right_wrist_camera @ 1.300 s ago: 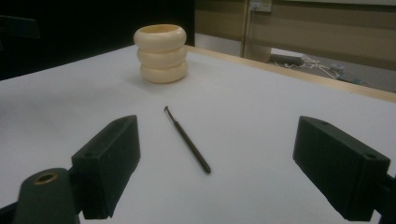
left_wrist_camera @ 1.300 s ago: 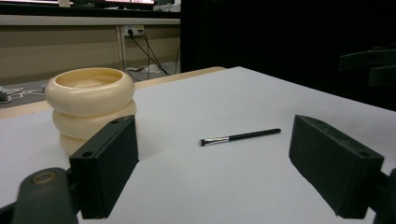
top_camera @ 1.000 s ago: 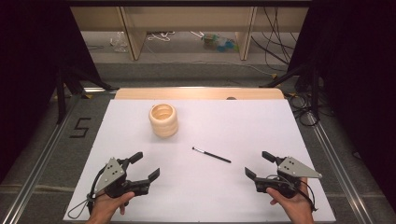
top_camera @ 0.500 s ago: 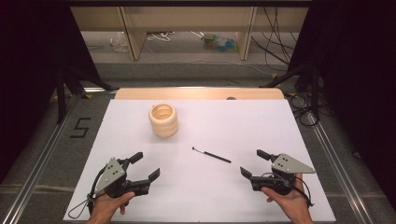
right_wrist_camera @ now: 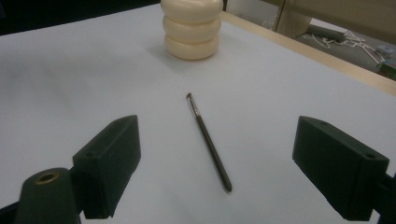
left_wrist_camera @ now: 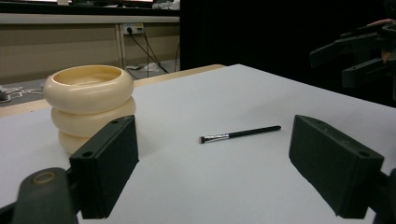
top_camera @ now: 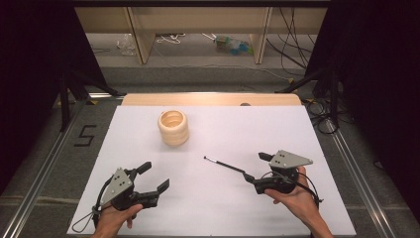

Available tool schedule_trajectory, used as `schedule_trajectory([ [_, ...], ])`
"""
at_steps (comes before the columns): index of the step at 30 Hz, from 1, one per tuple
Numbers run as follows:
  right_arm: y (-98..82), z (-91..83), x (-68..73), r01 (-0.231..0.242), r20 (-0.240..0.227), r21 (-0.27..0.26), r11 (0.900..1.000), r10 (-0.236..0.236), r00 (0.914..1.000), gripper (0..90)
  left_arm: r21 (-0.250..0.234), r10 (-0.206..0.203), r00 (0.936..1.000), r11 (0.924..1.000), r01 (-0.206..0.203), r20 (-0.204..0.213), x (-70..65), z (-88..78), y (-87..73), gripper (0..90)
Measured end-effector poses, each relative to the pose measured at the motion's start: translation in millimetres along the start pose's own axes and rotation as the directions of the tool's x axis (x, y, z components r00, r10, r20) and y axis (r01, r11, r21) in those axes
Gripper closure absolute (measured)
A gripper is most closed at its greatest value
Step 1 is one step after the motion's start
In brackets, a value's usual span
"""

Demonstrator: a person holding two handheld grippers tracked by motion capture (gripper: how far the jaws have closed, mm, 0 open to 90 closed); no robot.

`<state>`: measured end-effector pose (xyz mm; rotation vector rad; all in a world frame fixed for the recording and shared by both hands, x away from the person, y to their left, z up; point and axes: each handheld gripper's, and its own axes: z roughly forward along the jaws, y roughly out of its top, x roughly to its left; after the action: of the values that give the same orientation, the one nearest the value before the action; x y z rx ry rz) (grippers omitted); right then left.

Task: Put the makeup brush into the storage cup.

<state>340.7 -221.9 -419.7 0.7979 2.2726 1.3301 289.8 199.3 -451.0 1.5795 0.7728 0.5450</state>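
The white table top [top_camera: 213,208] lies bare between the left gripper [top_camera: 152,176] and the right gripper [top_camera: 256,167], giving wide passage across the near half. Farther back, a cream ribbed pot [top_camera: 173,127] stands alone with room all round it. A thin brush [top_camera: 225,165] lies flat, its handle end seemingly just beside the right gripper's spread jaws.

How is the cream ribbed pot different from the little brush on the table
The pot stands upright, a squat stack of three rounded rings open at the top; the brush lies flat on its side. The pot is cream and bulky; the brush is black, thin and long, with a silver band near its tip. The pot sits toward the far side of the table; the brush lies nearer, by the right gripper. Both rest untouched on the white surface.
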Motion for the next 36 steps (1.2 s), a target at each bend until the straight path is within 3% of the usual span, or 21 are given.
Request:
schedule_trajectory([
  [7, 17.8, 14.4, 0.4, 0.041, -0.032, 0.065, 0.997, -0.039, 0.9987, 19.2, -0.001, 0.004, 1.0000, 1.0000, -0.004, 0.008, -0.5, 1.0, -0.6, 15.6],
  [11, 30.8, 24.8, 1.5, 0.060, -0.062, 0.134, 0.989, -0.052, 0.9967, 21.4, -0.003, 0.001, 1.0000, 1.0000, -0.001, 0.002, 0.0, 0.8, -0.6, 15.6],
  [22, 43.8, 48.1, 5.7, 0.101, -0.109, 0.219, 0.970, -0.079, 0.9909, 22.5, 0.006, -0.001, 1.0000, 1.0000, 0.001, -0.004, 0.2, 0.5, -0.9, 15.6],
  [30, 47.4, 63.8, 6.6, 0.153, -0.156, 0.295, 0.943, -0.110, 0.9815, 22.8, 0.008, -0.002, 1.0000, 1.0000, 0.002, -0.005, -0.1, 0.8, -1.0, 15.6],
  [36, 52.5, 76.8, 4.9, 0.150, -0.191, 0.357, 0.922, -0.085, 0.9780, 23.4, 0.010, 0.001, 1.0000, 1.0000, -0.001, -0.006, 0.4, 0.5, -0.9, 15.6],
])
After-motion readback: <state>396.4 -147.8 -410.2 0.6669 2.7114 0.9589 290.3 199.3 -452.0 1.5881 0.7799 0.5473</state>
